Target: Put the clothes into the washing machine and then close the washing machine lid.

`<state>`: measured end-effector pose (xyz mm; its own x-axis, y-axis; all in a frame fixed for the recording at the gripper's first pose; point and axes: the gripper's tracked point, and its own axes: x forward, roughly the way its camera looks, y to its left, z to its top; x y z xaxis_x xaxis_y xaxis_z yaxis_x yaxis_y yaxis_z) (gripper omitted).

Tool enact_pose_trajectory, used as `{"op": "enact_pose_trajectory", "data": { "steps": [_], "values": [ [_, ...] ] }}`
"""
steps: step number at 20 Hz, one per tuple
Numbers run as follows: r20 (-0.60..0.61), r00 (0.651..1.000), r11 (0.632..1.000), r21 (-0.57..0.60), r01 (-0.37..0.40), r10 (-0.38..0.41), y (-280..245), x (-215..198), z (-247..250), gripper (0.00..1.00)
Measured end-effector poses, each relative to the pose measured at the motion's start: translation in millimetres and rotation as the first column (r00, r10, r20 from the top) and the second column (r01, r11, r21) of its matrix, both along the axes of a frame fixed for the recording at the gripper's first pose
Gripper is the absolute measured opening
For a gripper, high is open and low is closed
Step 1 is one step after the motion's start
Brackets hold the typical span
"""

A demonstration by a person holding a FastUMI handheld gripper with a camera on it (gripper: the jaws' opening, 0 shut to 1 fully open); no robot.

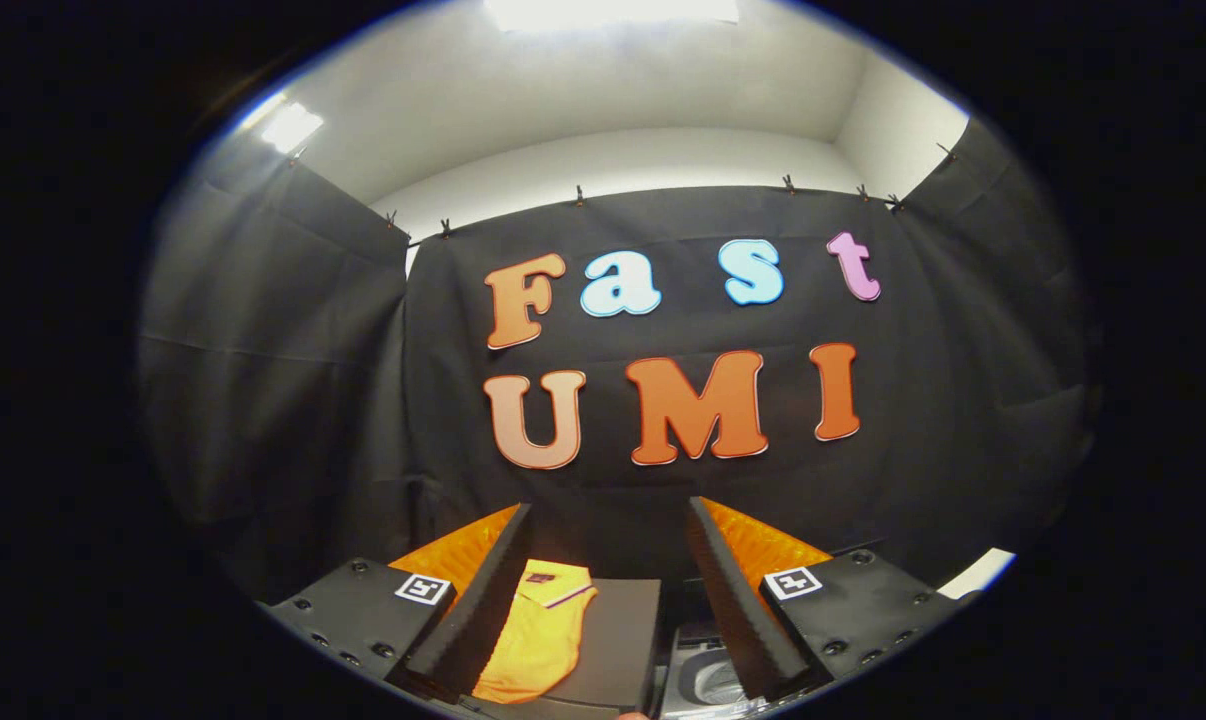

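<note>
Both fingers of the gripper (608, 590) stand wide apart, holding nothing. Between them an orange shirt (540, 632) lies on a dark box (618, 630). At five o'clock sits the washing machine (708, 680).

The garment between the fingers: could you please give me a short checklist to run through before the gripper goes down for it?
1. Gripper open: ok, fingers wide apart, nothing held.
2. Garment in sight: ok, orange, lying on a dark box, close to the left finger.
3. Garment centred between fingers: not ok, it sits left of the middle.
4. Washing machine located: ok, a part shows right of the box, by the right finger.
5. Machine lid open: cannot tell.
6. Fingers near garment: cannot tell.
</note>
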<state>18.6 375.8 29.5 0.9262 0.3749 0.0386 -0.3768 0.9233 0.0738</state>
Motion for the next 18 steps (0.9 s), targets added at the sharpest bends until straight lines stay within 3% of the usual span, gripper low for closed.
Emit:
{"op": "enact_pose_trajectory", "data": {
  "steps": [6,12,18],
  "values": [
    [-0.101,0.990,0.994,0.060,-0.094,0.100,91.3,24.6,-38.8,0.99],
    [-0.225,0.972,0.998,-0.010,-0.066,0.062,145.1,61.2,-103.2,0.98],
    [-0.378,0.925,0.989,-0.123,-0.080,0.027,184.3,72.6,-180.2,0.98]
  ]
}}
